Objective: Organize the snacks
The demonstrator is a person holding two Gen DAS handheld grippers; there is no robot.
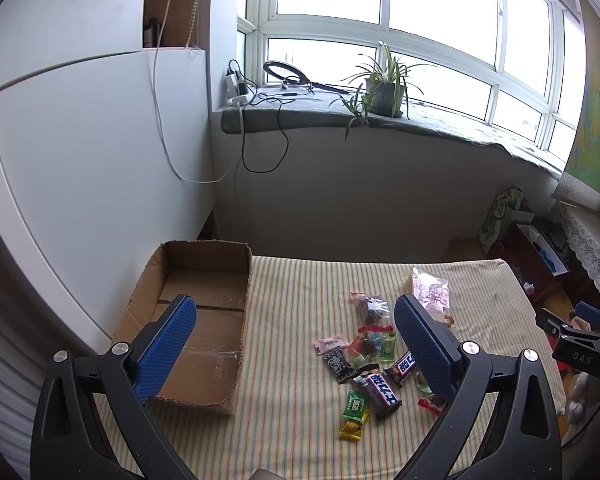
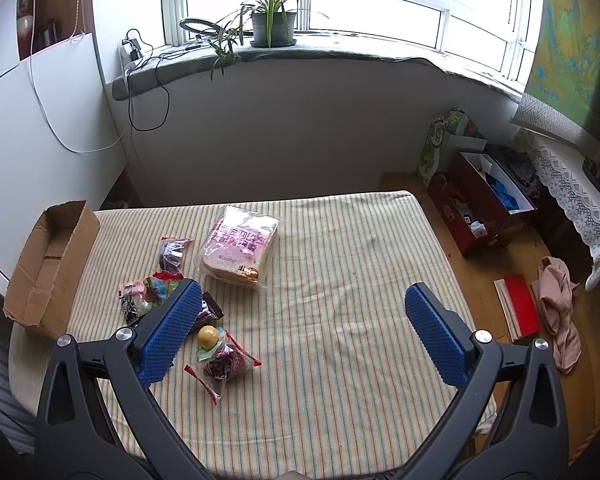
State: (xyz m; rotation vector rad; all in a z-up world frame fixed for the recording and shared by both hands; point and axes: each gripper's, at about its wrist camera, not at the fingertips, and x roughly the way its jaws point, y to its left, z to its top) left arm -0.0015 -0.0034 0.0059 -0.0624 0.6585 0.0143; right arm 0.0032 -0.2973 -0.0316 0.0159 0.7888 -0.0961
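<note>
The table (image 2: 340, 280) carries a striped cloth; its near edge is cut off by the gripper frames in both views, and its left edge is partly hidden behind the cardboard box (image 1: 204, 320).

The cardboard box stands open at the table's left end, against the white wall. No snack shows inside it. In the left wrist view the near-left part of its floor is hidden behind a blue pad.

The left gripper (image 1: 296, 344) hovers above the table with its jaws spread wide and nothing between them. One pad overlaps the box; the other covers part of the snack pile.

The right gripper (image 2: 304, 336) also hovers with jaws wide apart, holding nothing. Only bare cloth lies between its pads. In the left wrist view only its tip shows, at the right border.

The bread packet (image 2: 240, 248), clear with pink print, lies beyond the pile toward the window. Its print is too blurred to read.

The snack pile (image 1: 368, 360) lies on the cloth, right of the box and apart from it. It holds small wrapped sweets and two dark chocolate bars (image 1: 380, 392). In the right wrist view most of the pile is hidden behind the left pad.

A red-ended sweet packet (image 2: 224, 364) lies nearest, touching a yellow round sweet (image 2: 208, 336). Individual wrappers cannot be identified.
</note>
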